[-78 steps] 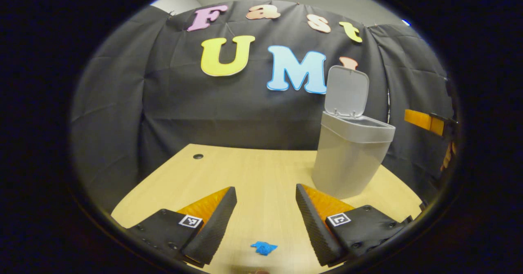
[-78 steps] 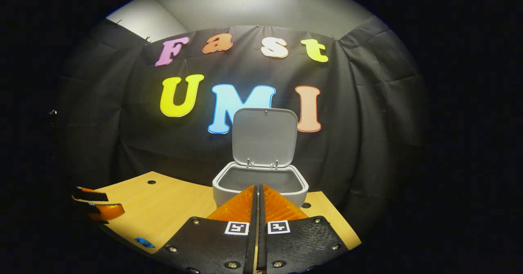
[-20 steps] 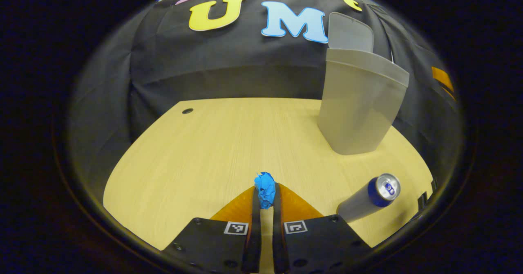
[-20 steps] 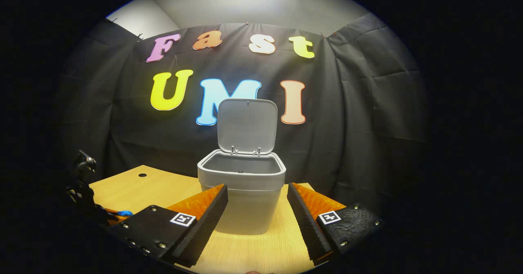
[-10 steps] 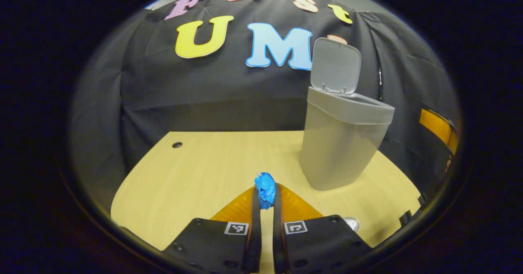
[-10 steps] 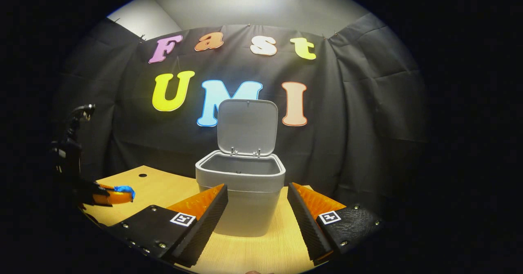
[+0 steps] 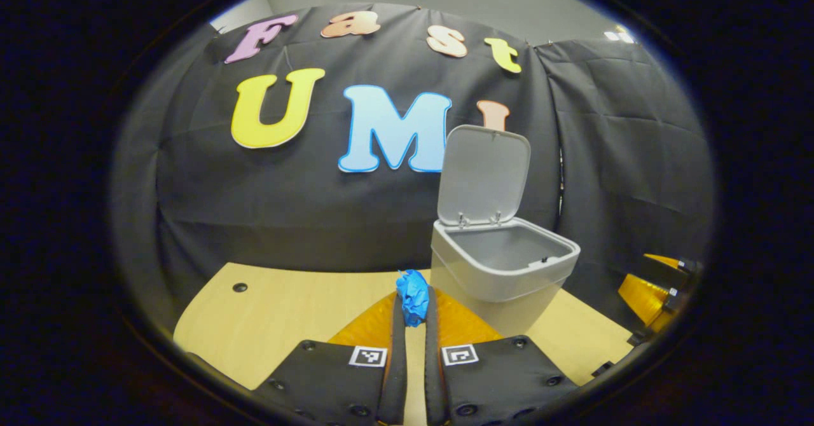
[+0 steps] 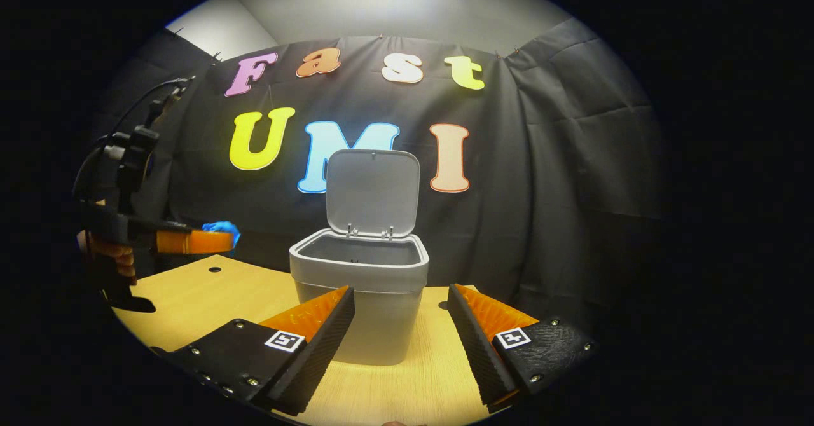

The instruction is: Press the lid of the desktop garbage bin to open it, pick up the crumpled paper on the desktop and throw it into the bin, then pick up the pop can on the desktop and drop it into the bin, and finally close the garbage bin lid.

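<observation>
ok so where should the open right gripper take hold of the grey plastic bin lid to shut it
Probably by its free top edge, coming from the front and above with the right gripper. The grey plastic lid stands nearly upright, hinged at the back rim of the grey bin, so that edge is farthest from the hinges.

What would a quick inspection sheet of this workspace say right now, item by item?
Surface: light wooden desktop with a small round hole.
Job's things: grey garbage bin, lid upright and open; blue crumpled paper held above the desk, beside the bin.
Clutter: nothing seen.
Grippers: left gripper shut on the paper; right gripper open, bin ahead between its fingers.
Cables: dark cable looping off the left gripper.
Surroundings: black cloth wall.
</observation>
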### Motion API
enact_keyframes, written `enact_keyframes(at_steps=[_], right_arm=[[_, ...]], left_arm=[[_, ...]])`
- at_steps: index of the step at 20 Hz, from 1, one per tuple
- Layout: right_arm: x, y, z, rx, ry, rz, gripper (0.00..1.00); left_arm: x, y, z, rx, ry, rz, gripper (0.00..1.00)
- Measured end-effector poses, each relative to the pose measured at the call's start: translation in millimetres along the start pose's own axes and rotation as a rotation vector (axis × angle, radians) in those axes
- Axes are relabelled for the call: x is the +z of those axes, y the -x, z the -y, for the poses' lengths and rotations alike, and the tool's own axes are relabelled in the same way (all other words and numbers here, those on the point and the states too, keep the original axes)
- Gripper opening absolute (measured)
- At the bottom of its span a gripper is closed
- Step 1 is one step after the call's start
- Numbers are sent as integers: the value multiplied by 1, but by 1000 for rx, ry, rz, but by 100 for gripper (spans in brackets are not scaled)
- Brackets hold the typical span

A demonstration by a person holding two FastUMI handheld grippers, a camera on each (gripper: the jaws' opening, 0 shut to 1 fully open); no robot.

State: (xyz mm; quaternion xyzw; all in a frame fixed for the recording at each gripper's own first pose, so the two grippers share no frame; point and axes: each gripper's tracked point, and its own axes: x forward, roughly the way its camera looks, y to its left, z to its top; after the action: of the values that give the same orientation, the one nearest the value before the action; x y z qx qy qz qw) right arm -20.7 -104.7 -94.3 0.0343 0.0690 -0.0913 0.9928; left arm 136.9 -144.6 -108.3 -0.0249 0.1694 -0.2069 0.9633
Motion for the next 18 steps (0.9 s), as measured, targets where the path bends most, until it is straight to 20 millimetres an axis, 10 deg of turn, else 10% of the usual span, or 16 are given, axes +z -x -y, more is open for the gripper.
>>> enact_keyframes(at_steps=[7,18], right_arm=[[-2,15,14,-49,-6,-1,94],[-11,24,12,-68,-2,-28,94]], left_arm=[[37,-46,49,-106,-4,75,17],[19,-106,90,-177,68,0,25]])
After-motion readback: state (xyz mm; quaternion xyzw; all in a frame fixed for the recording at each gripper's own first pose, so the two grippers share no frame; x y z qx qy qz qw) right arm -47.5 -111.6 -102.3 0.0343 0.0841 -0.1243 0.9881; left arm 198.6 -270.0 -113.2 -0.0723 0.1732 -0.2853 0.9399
